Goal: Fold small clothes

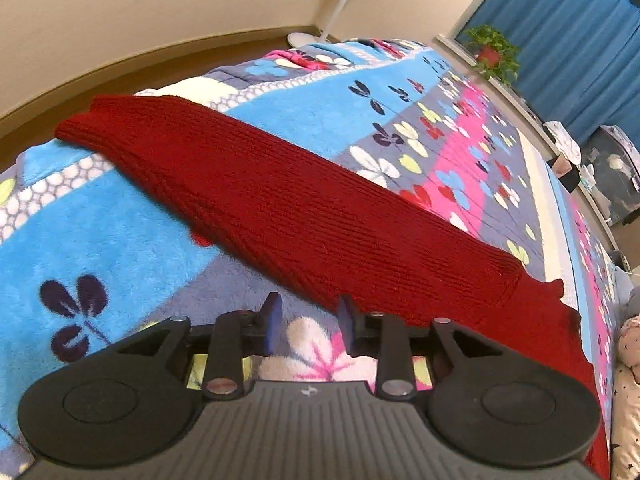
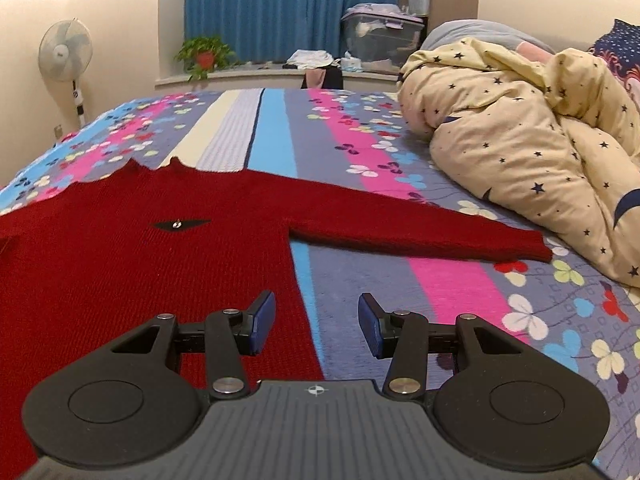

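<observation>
A dark red knitted sweater [image 2: 120, 248] lies flat on the flowered blanket [image 2: 360, 280], with a small black diamond patch on its chest. Its right sleeve [image 2: 420, 236] stretches out toward the quilt. In the left wrist view the other sleeve [image 1: 280, 200] runs diagonally from the far left cuff to the body at right. My left gripper [image 1: 308, 322] is open and empty, low over the blanket just beside the sleeve's near edge. My right gripper [image 2: 316, 326] is open and empty, over the sweater's right side edge near the hem.
A bunched yellow star-print quilt [image 2: 520, 140] fills the right of the bed. A standing fan [image 2: 66, 56] is at the left wall. A potted plant [image 2: 204, 58] and a storage bin [image 2: 380, 36] sit by the blue curtain. The bed's edge and floor [image 1: 120, 64] show beyond the left sleeve.
</observation>
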Demonstrator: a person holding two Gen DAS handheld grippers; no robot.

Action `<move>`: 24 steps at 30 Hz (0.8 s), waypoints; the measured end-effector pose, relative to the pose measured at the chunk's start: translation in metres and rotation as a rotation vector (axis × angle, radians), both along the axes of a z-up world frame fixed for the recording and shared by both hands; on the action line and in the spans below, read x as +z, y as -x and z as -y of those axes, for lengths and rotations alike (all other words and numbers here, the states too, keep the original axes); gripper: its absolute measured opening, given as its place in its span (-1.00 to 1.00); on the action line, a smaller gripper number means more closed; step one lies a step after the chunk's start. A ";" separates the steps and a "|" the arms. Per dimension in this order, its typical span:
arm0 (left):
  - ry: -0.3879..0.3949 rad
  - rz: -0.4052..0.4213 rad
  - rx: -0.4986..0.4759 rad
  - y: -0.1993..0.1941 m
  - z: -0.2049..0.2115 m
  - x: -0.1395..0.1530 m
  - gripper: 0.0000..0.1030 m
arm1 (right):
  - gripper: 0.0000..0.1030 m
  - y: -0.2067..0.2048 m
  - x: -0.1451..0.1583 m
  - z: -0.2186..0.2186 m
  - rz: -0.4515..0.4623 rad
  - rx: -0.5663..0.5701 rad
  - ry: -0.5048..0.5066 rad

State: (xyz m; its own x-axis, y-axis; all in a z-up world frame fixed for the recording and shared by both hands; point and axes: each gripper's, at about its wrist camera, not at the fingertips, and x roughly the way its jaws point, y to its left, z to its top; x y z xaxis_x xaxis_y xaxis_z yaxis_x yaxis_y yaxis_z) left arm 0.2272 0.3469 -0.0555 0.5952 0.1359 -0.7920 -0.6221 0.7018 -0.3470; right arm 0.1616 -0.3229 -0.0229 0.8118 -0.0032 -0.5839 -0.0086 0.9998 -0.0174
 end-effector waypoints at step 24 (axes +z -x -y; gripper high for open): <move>0.104 0.047 0.361 0.007 -0.069 -0.024 -0.09 | -0.07 -0.015 -0.011 0.002 -0.042 -0.012 0.001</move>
